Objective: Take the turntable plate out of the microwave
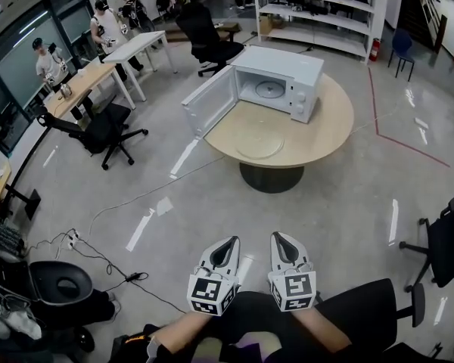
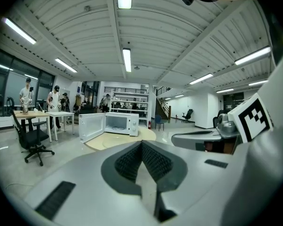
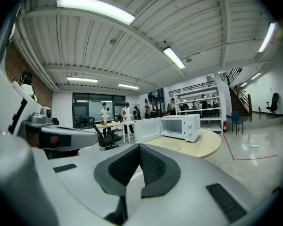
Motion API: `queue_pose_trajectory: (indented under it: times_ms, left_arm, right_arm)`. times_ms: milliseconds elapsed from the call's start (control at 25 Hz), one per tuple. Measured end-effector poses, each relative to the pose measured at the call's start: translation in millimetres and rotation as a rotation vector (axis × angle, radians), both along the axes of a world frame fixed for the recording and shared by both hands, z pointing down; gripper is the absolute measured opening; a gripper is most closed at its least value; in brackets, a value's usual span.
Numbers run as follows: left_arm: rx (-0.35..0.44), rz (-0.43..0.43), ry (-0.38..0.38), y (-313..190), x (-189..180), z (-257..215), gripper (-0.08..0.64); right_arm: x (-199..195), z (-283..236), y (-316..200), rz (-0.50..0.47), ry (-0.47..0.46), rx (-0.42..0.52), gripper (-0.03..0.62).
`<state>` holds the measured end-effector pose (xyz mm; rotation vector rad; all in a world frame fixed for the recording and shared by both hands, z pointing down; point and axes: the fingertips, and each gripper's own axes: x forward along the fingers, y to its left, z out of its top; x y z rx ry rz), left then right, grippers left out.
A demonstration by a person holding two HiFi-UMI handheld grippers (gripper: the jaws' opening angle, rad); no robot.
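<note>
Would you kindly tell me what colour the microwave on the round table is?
The microwave is white, clearest in the head view.

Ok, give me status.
Left gripper and right gripper shut, empty, far from table. Microwave door open; apparent glass plate lies on tabletop in front. Nothing in the way.

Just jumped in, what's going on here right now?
A person is well back from the round table, holding the left tongs and the right tongs shut and empty near the body. The microwave sits on the table with its door open and the turntable plate inside. Nothing is being touched.
</note>
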<state>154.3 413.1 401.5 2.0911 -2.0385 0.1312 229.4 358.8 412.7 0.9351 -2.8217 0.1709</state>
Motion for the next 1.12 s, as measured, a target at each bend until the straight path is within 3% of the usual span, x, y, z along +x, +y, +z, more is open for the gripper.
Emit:
queue_pose_trajectory:
  times_ms: [1120]
  left_arm:
    - [-0.027,0.014,0.044,2,7,21,0.046]
  right_arm:
    - [9,20,6,0.018,0.050,-0.034,0.015]
